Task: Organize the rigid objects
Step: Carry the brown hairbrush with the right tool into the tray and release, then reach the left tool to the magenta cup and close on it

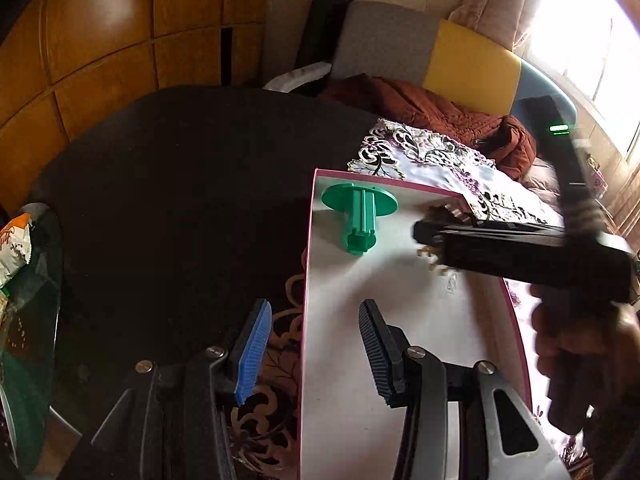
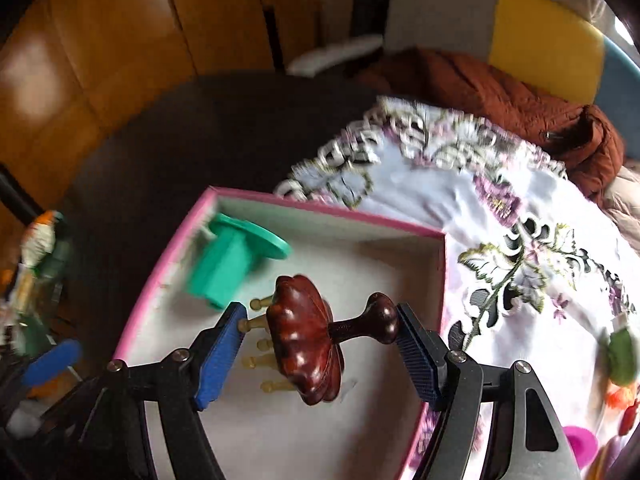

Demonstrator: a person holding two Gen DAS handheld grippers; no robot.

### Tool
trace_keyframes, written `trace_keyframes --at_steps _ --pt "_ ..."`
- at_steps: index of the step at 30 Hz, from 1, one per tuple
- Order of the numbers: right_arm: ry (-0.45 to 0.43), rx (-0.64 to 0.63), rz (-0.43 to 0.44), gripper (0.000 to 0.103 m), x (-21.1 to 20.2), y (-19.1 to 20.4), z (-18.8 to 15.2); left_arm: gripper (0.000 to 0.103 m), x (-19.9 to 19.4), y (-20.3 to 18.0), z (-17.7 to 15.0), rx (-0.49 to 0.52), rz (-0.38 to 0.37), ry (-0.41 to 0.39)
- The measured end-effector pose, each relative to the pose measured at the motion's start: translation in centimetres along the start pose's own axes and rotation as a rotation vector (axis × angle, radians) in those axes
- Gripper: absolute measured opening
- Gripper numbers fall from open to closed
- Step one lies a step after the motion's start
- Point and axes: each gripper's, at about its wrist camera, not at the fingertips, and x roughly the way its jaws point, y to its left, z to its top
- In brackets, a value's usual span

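Dark wood of the counter at far left, with a crumpled snack packet on a glass edge beside it. Next along, left hand-held gripper, jaws spread wide and holding nothing, one blue pad outside the left wall of the pink-rimmed box, the other pad above the box's white floor. Inside the box near its far left corner, green plastic spool lying on its side, flange toward the back wall. Right of the spool, right hand-held gripper, clenched end to end on the dark red wooden massager: one pad against its pale pegs, the other on the knob of its handle, lobed head between. Massager hung above the box floor right of the spool; contact with the floor impossible to judge. Further right, white lace cloth with purple flowers spread under and past the box. Behind the cloth, rust-brown quilted jacket, then grey and yellow cushions at the back.
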Motion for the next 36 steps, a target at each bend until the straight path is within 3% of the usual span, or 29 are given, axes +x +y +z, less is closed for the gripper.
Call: trace_keyframes --at_steps 2,4,8,15,25,36 --pt "0.012 0.018 -0.031 0.073 0.8 -0.4 0.3 0.046 0.0 -0.1 -0.1 0.003 -0.001 0.002" --pt "0.005 0.048 -0.004 0.074 0.9 -0.9 0.5 0.046 0.1 -0.1 -0.2 0.005 -0.003 0.005" --pt "-0.04 0.065 0.015 0.084 -0.9 -1.4 0.2 0.046 0.2 -0.4 -0.2 0.008 -0.006 0.007" --pt "-0.111 0.094 0.025 0.086 -3.9 -1.8 -0.9 0.046 -0.4 -1.1 -0.3 0.028 -0.003 -0.009" --pt "-0.206 0.137 -0.032 0.089 -8.6 -3.8 -4.9 0.046 -2.0 -2.7 -0.2 0.092 0.005 -0.057" --pt "-0.258 0.236 -0.135 0.092 -13.4 -10.3 -9.2 0.046 -3.0 -5.4 -0.3 0.168 -0.012 -0.076"
